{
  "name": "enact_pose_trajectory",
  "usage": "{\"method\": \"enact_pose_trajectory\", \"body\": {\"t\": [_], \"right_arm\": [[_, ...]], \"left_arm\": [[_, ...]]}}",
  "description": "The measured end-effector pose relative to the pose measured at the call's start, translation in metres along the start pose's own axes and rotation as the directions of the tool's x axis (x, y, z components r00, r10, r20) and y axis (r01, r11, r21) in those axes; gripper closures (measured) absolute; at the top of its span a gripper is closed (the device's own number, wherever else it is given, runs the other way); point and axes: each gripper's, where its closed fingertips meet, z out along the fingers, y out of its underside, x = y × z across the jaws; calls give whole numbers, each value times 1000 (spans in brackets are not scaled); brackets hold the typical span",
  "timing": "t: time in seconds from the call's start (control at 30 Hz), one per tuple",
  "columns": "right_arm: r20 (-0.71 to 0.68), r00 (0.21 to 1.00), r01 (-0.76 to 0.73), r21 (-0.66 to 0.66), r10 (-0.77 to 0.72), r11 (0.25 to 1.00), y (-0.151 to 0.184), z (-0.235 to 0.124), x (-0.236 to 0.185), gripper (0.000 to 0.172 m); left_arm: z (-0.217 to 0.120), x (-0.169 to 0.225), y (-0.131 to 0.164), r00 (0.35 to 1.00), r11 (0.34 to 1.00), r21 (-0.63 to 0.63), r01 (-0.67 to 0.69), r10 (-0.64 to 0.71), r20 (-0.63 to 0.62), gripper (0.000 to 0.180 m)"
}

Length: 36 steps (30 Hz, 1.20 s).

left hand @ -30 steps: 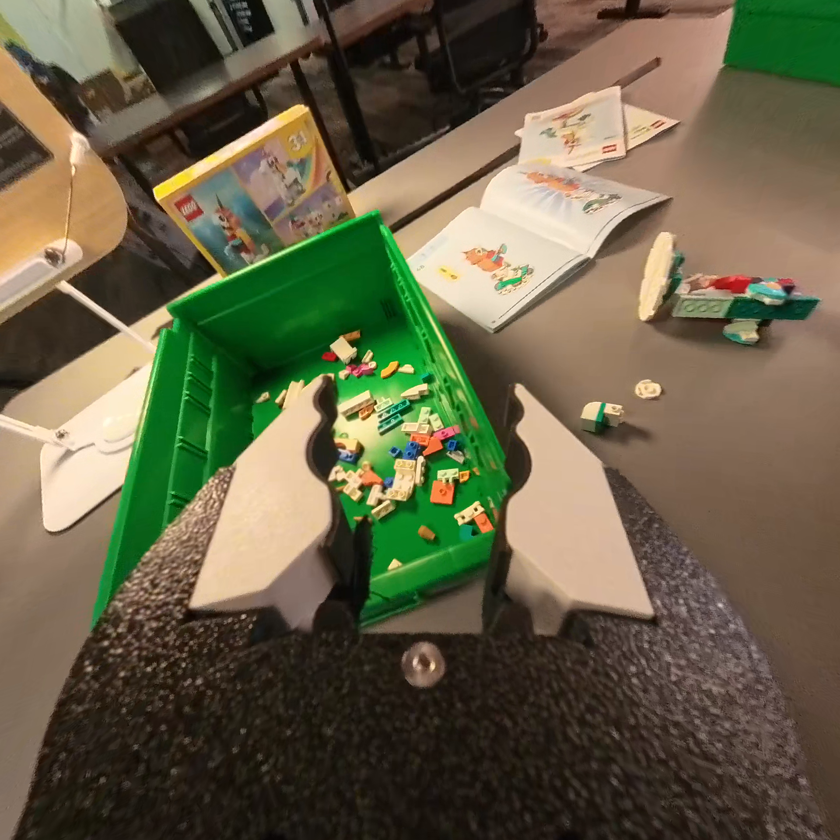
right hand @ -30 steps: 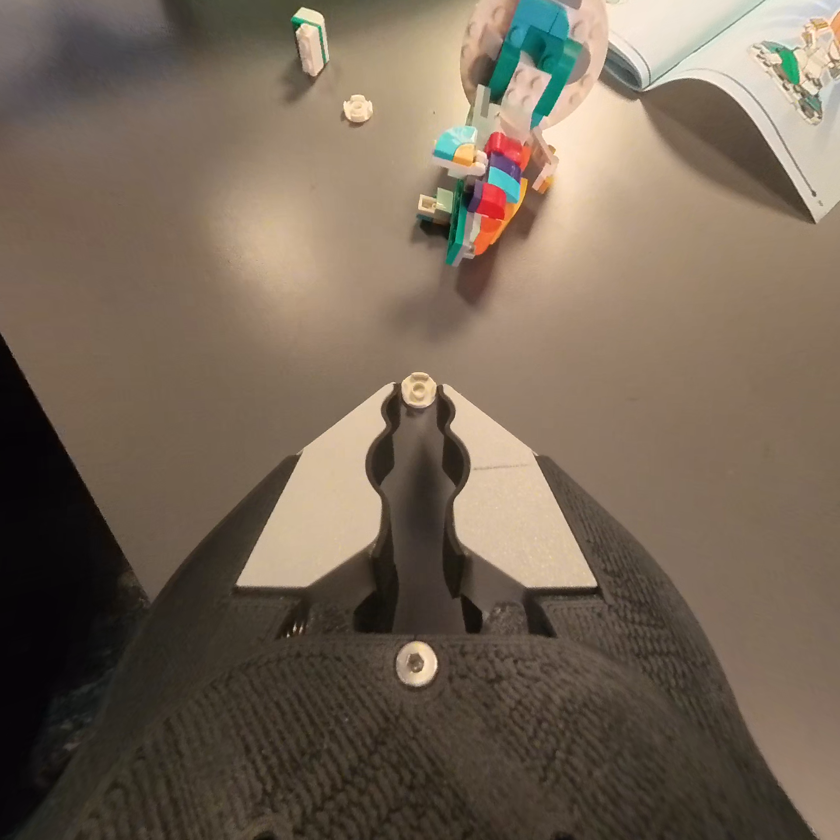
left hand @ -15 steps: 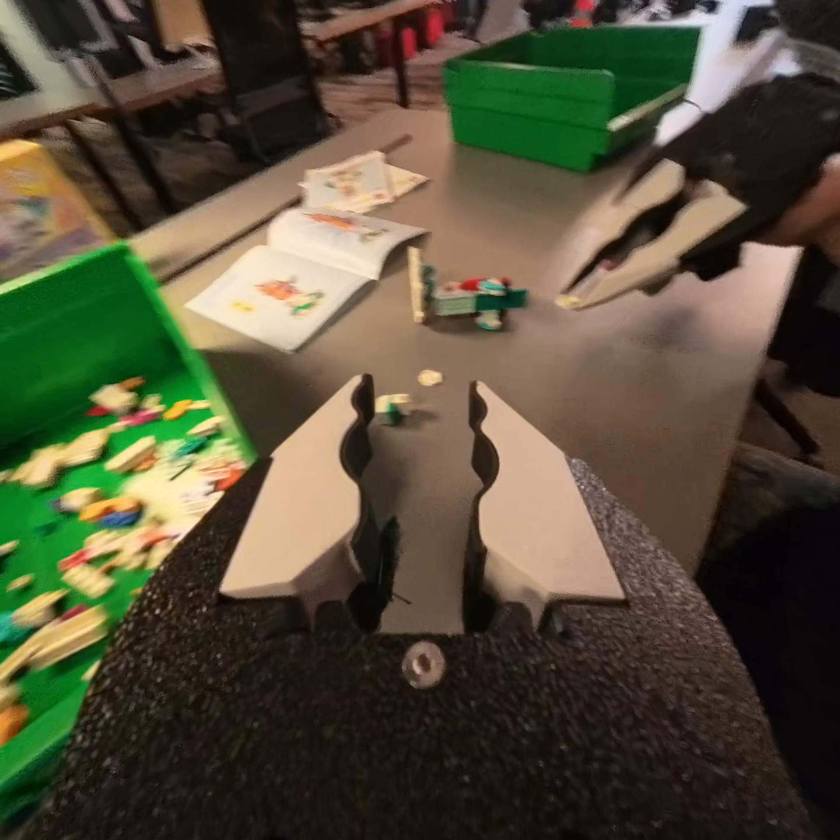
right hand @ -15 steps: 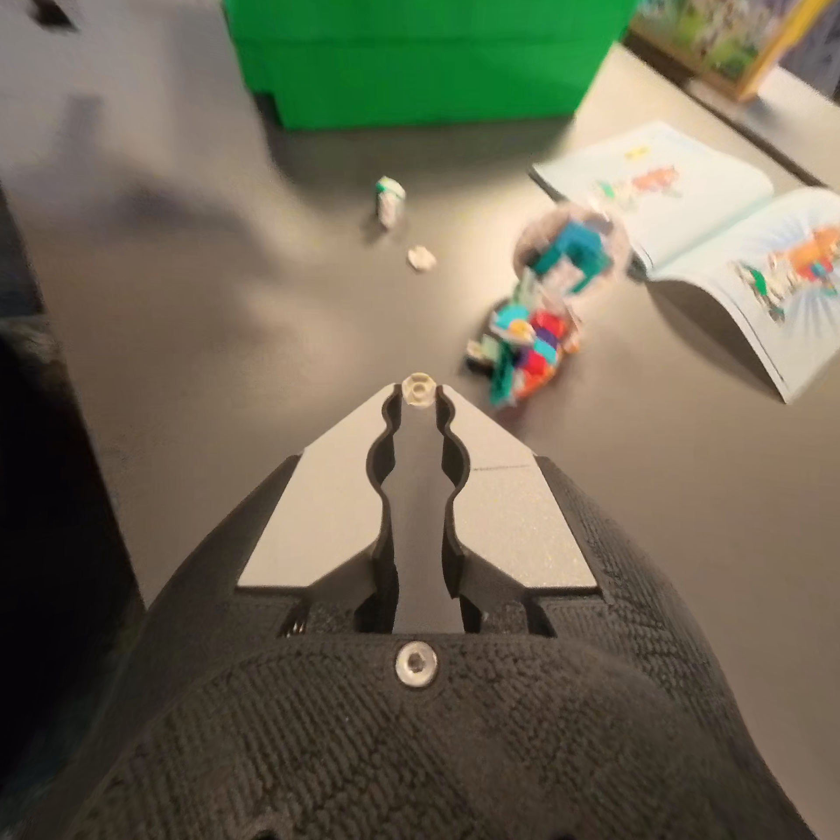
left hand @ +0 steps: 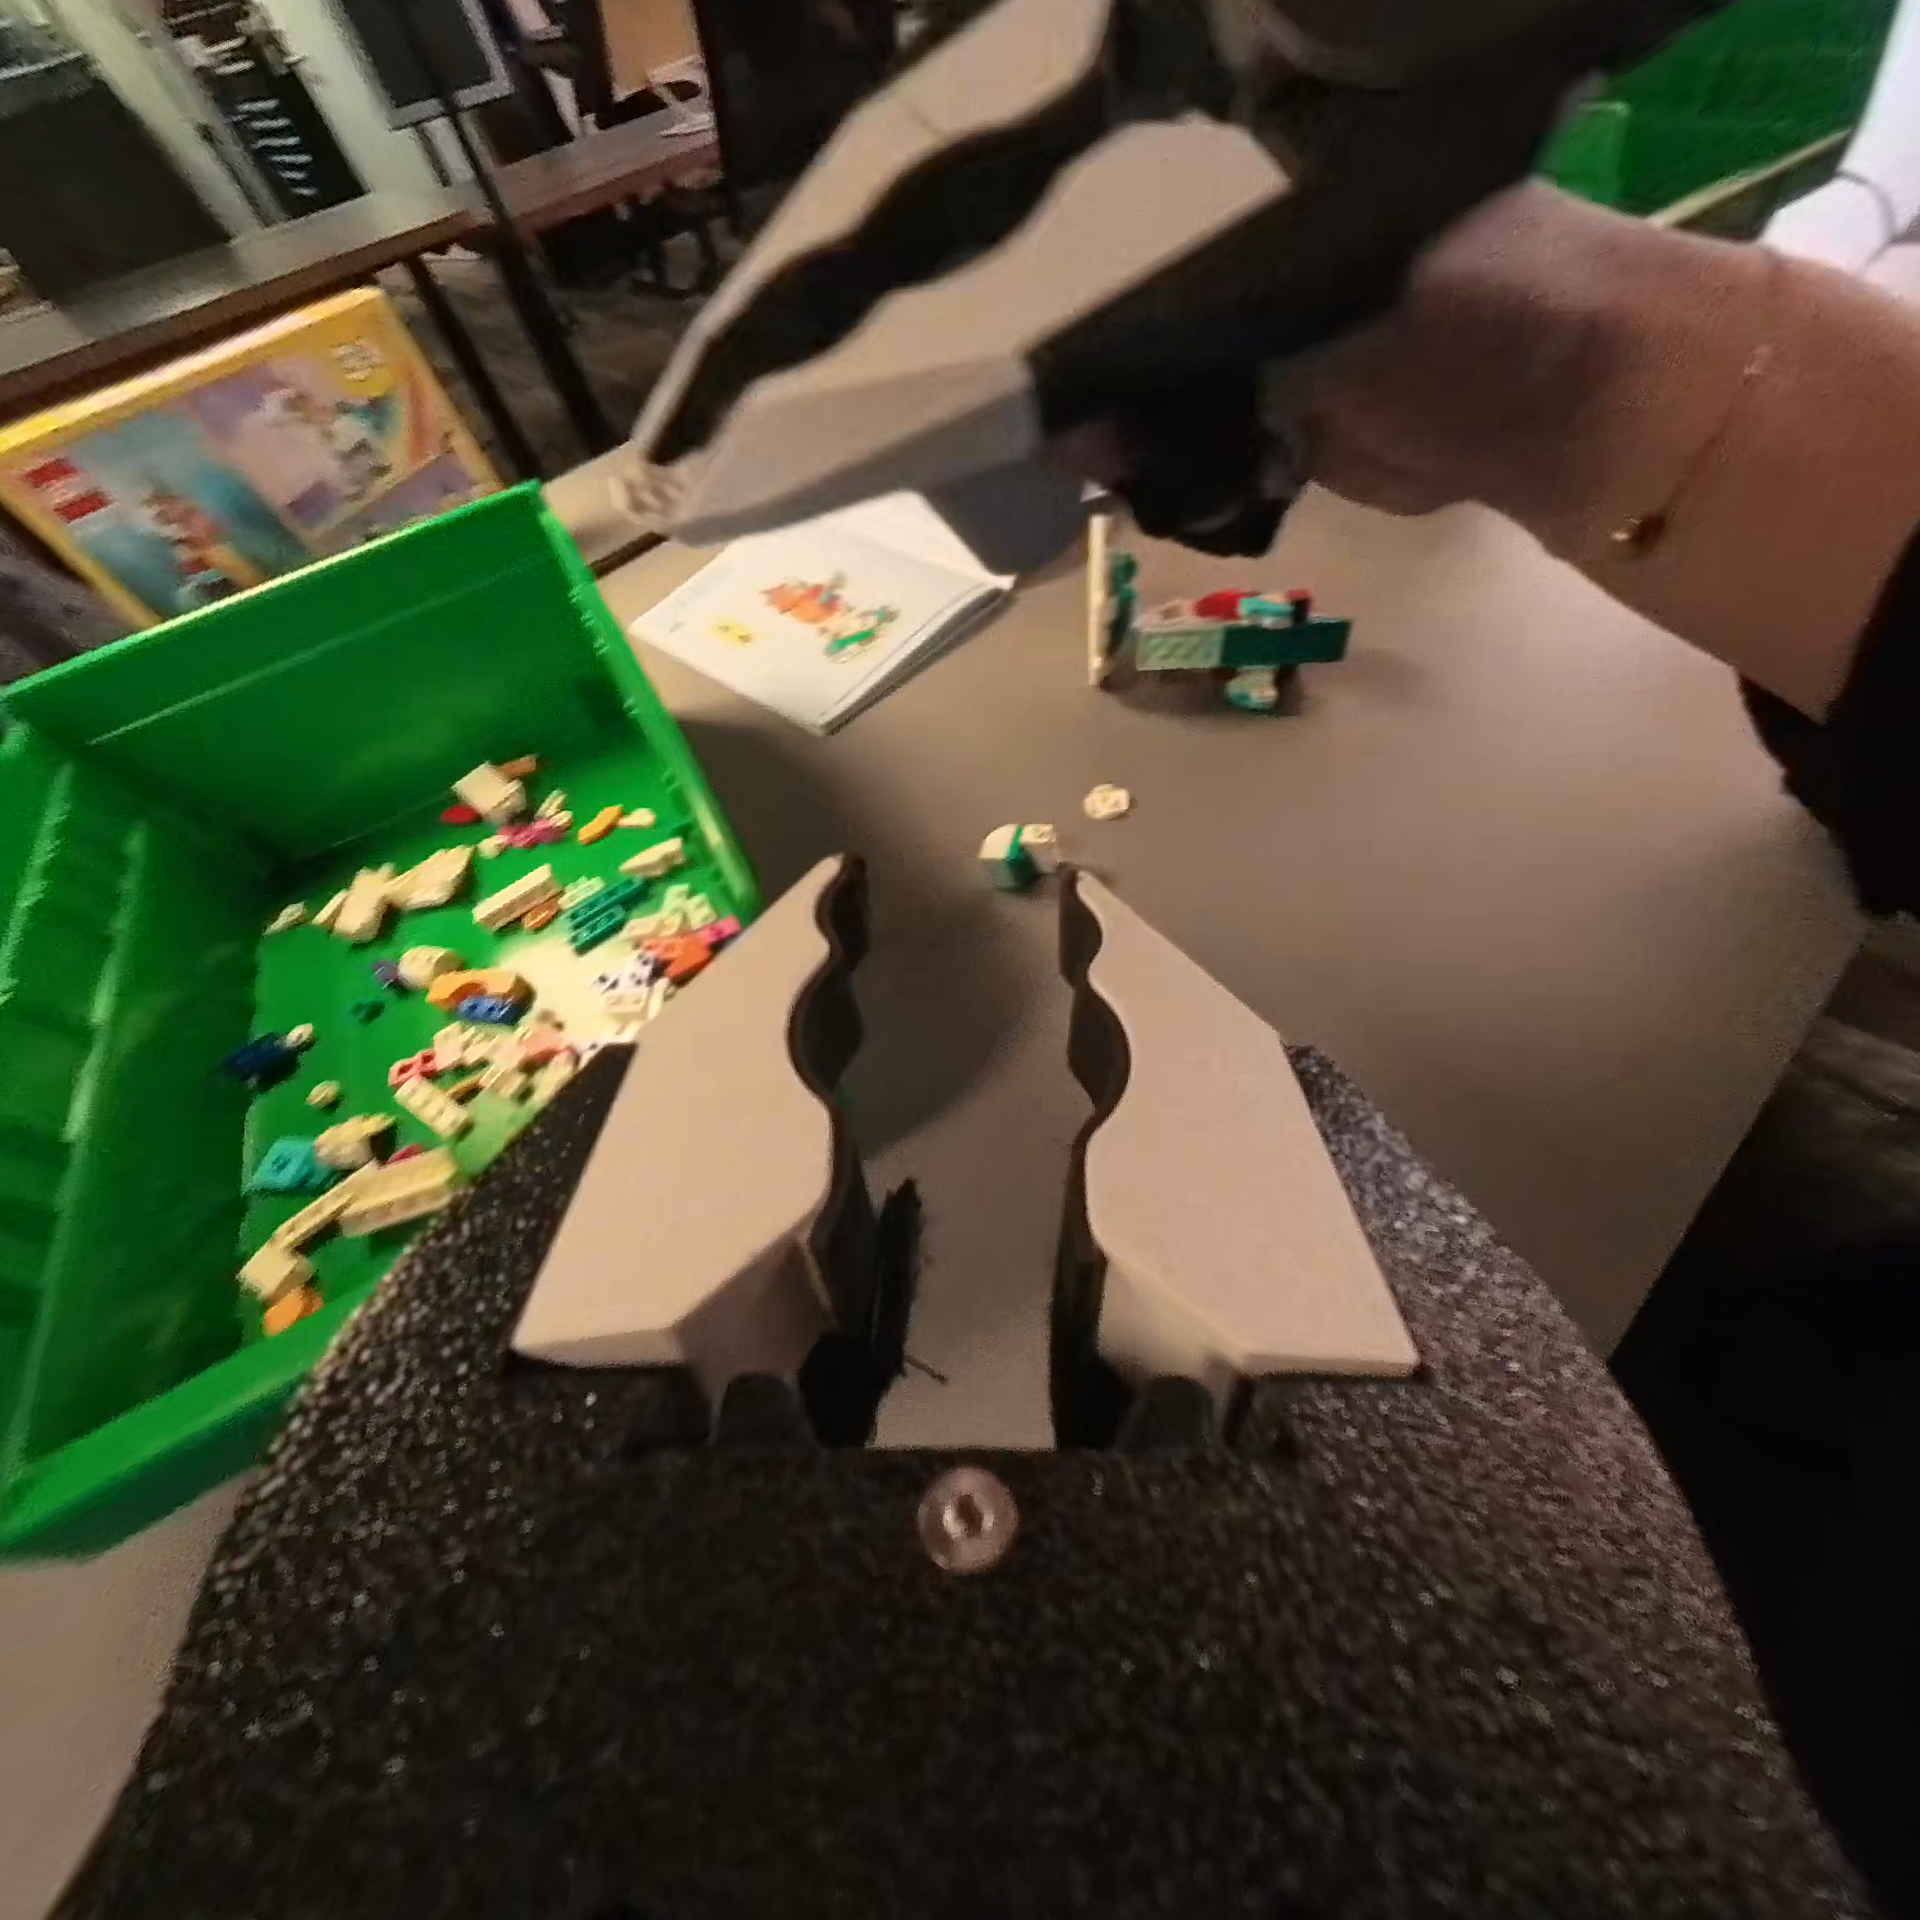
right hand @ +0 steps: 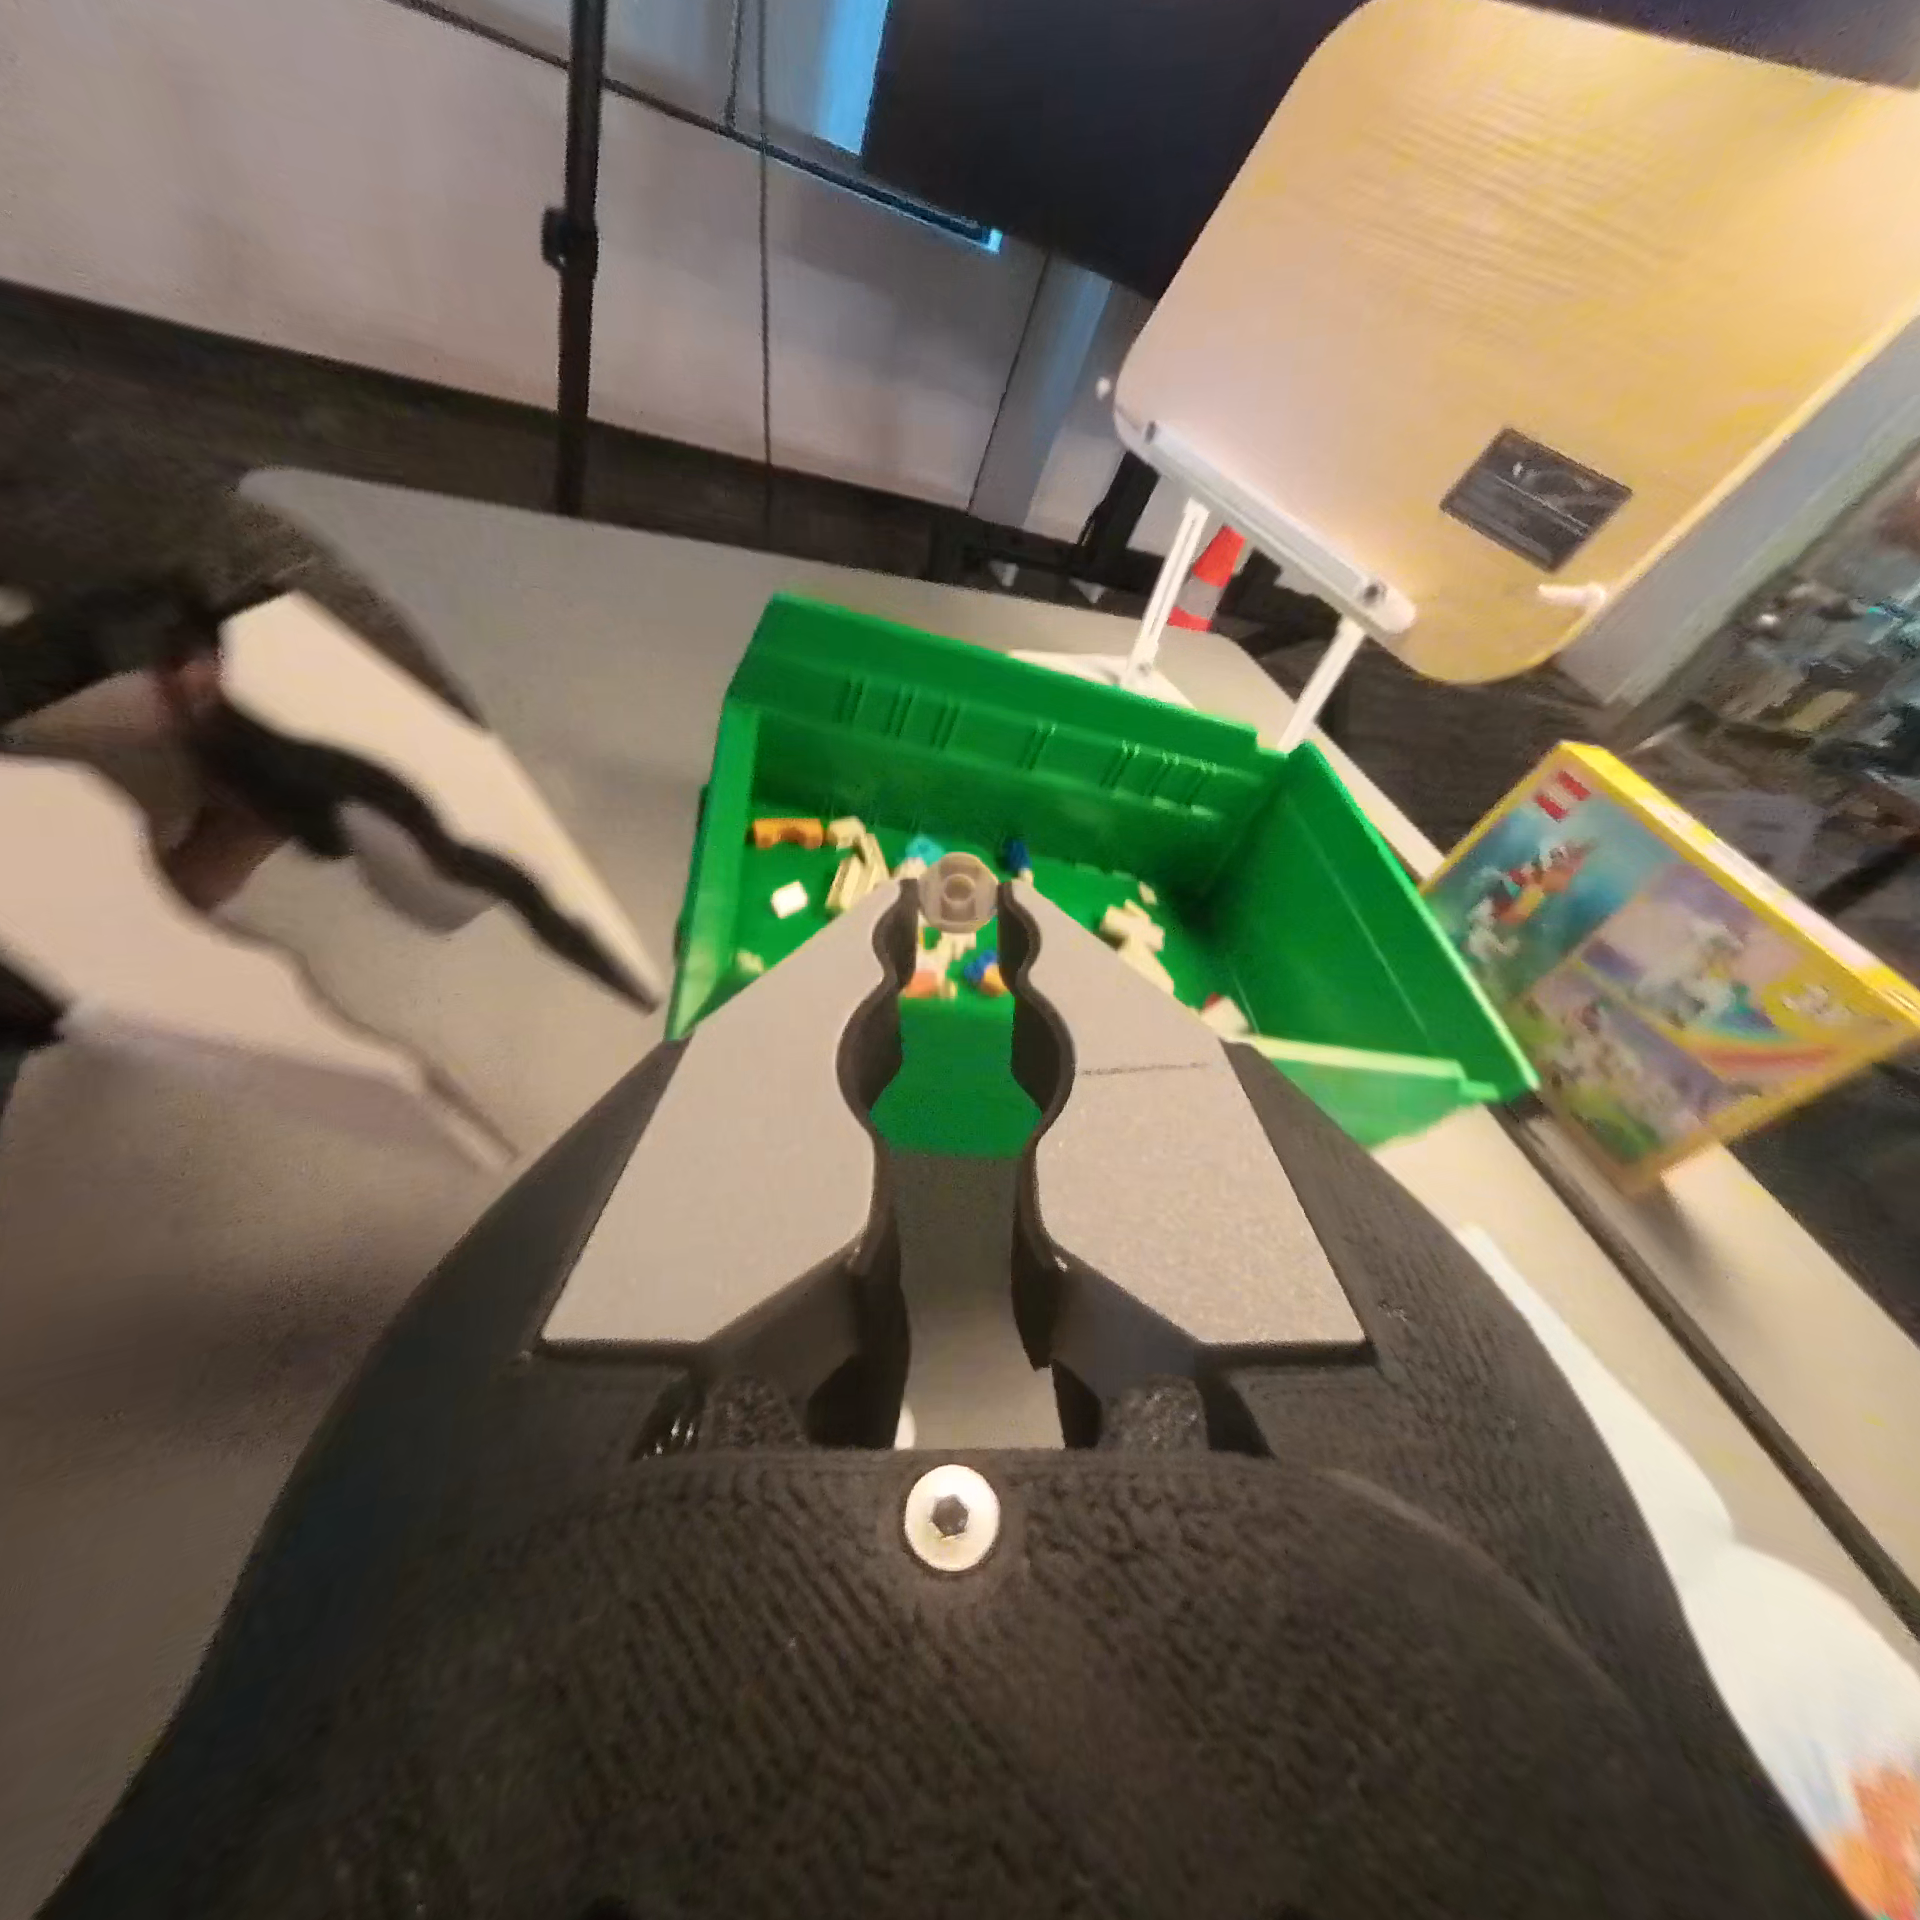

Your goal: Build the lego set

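My right gripper (right hand: 957,896) is shut on a small round white stud piece (right hand: 957,894), pinched at the fingertips and held in the air facing the green bin (right hand: 1039,717) of loose bricks. It also shows in the left wrist view (left hand: 644,488), high over the table near the bin's corner. My left gripper (left hand: 961,878) is open and empty above the grey table (left hand: 1403,987). Just past its fingertips lies a small white-and-green piece (left hand: 1016,854), apart from the pads, and a round white stud (left hand: 1108,802) beyond it.
A partly built colourful brick model (left hand: 1216,639) and an open instruction booklet (left hand: 821,613) lie on the table. A yellow toy box (right hand: 1662,966) stands beside the bin. A person's sleeve (left hand: 1621,436) holds the right gripper. A lamp stand (right hand: 1247,623) is behind the bin. Left tips to right tips: about 8 cm. The left tips stand about 20 cm off the partly built colourful brick model (left hand: 1216,639).
My right gripper lifted the round stud off the table and swung it left toward the green bin. My left gripper swung from over the bin toward the loose pieces and its jaws narrowed somewhat.
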Motion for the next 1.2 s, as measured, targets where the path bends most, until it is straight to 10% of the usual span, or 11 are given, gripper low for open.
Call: {"method": "enact_pose_trajectory", "body": {"t": [0.23, 0.43, 0.77, 1.2], "right_arm": [[132, 985, -99, -113, 113, 989, 2, 66, 5, 134], [-8, 989, -147, -81, 147, 986, 11, 20, 28, 130], [-130, 922, -383, -444, 364, 810, 161, -39, -25, 146], [-42, 999, -40, -351, 27, 936, 135, -48, -32, 163]], "left_arm": [[-20, -11, 3, 999, 999, 11, 30, -31, 42, 146], [-5, 6, 0, 1000, 1000, 13, -19, 19, -20, 146], [17, 24, 6, 997, 1000, 7, -27, 28, -77, 149], [60, 35, 23, 982, 976, -111, -189, 187, -26, 142]]}}
